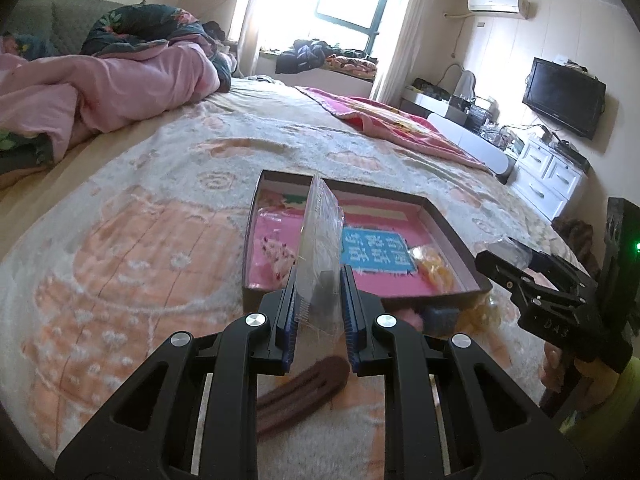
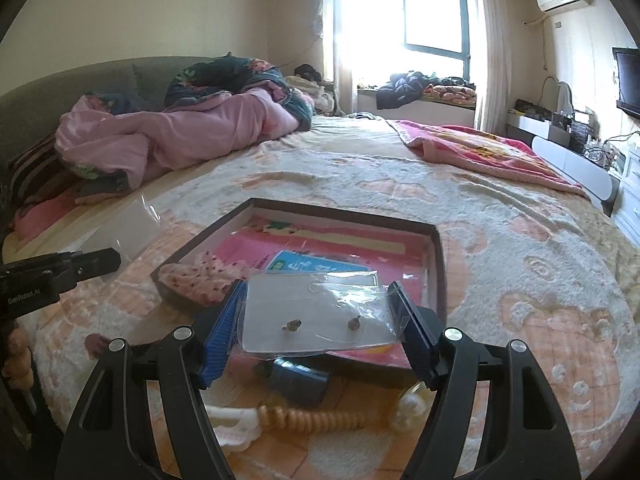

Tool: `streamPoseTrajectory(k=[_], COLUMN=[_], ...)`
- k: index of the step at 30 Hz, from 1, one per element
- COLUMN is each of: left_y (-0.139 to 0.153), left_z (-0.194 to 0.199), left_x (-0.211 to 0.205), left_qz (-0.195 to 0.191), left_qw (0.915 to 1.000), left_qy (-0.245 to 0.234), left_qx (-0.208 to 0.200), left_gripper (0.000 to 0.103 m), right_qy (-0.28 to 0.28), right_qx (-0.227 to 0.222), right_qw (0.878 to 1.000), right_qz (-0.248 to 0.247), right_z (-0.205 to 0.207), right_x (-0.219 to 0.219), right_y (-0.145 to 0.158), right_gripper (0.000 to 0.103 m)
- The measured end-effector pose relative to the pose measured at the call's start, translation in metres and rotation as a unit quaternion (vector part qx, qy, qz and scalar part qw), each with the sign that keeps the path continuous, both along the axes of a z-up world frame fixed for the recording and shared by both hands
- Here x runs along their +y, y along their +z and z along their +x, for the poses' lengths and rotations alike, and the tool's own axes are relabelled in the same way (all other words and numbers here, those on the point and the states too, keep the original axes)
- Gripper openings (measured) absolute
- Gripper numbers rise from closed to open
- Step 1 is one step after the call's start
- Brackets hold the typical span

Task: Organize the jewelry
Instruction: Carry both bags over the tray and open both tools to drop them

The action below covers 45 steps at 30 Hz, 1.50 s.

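While the left gripper [image 1: 318, 300] pinches a clear packet [image 1: 320, 240] edge-on, upright above the tray [image 1: 452, 236], the right gripper [image 2: 318, 320] clamps an earring card [image 2: 316, 316] lying flat, crosswise.

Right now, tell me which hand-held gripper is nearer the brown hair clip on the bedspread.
Left. The left hand-held gripper hangs directly over the brown hair clip; the right hand-held gripper is well off to its right.

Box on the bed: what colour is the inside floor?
Mostly pink, with a blue printed patch in the middle of the box. Left wrist view shows it best.
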<state>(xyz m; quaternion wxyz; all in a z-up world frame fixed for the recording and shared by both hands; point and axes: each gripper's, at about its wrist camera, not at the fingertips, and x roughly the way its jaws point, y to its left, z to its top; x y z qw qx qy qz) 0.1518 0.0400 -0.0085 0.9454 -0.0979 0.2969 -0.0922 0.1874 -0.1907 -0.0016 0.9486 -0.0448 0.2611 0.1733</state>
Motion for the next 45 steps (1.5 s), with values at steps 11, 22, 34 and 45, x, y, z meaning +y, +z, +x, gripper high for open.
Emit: streamPoseTrajectory(k=[11,22,34,45], left_y=[0.000,-0.012,-0.032,-0.049], left_z=[0.037,0.063,0.085,0.093], left_x=[-0.013,-0.030,-0.032,-0.035], left_qz=[0.007,0.023,0.027,0.029], left_qw=[0.9999,0.9995,0.9988,0.9976], left_qy=[-0.005,-0.017,-0.017,-0.029], left_qx=[0.005,0.015,0.038,0.055], left_gripper=[0.013,0.013,0.013,0.013], right_qy=[-0.017,-0.032,-0.045,-0.039], right_qx=[0.001,-0.002,0.021,0.070], right_qw=[1.000,0.999,0.999,0.997], right_qz=[-0.001,-0.009,-0.015,-0.022], right_z=[0.023,0.044,0.071,0.093], right_x=[-0.007,-0.012,-0.017,-0.015], right_y=[0.002,0.002,-0.006,-0.029], right_gripper=[0.069,0.069,0.069,0.069])
